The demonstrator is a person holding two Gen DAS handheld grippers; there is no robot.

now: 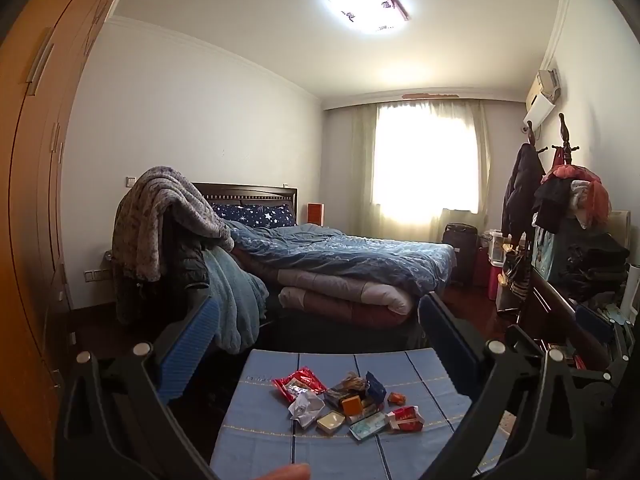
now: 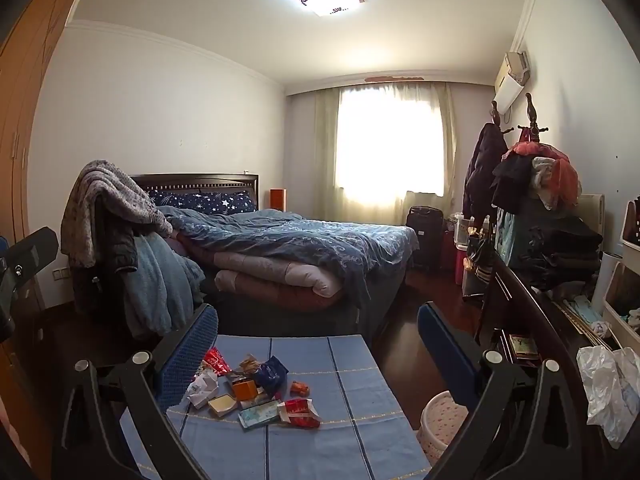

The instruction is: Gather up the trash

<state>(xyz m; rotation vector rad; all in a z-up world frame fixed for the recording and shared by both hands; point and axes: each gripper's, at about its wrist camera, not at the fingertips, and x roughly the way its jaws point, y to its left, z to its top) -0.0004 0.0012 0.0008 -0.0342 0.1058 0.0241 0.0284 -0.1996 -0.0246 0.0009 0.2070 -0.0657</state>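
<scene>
1. Trash [image 1: 344,404] is lying in a heap in the lower middle of the left view, on the blue cloth [image 1: 260,432] covering a small table.
2. I am holding my left claw [image 1: 320,344] spread wide and empty, its blue pads [image 1: 188,344] framing the heap from above; I judge I am keeping it open so it is ready to drop over a piece.
3. I am holding my right claw [image 2: 318,344] wide and empty too; in its view the heap [image 2: 256,396] is sitting lower left, close under the left pad [image 2: 188,348].
4. Heap is lying below and ahead of both claws, touching neither.
5. Red wrapper [image 1: 406,418] and teal packet [image 1: 368,428] are lying at the near edge of the heap, so I judge them the easiest first picks.
6. White bin [image 2: 440,420] is standing on the floor just right of the table, lower right of the right view, likely placed there so the carry is short.
7. Nothing is being gripped yet; the task seems to be just starting.
</scene>
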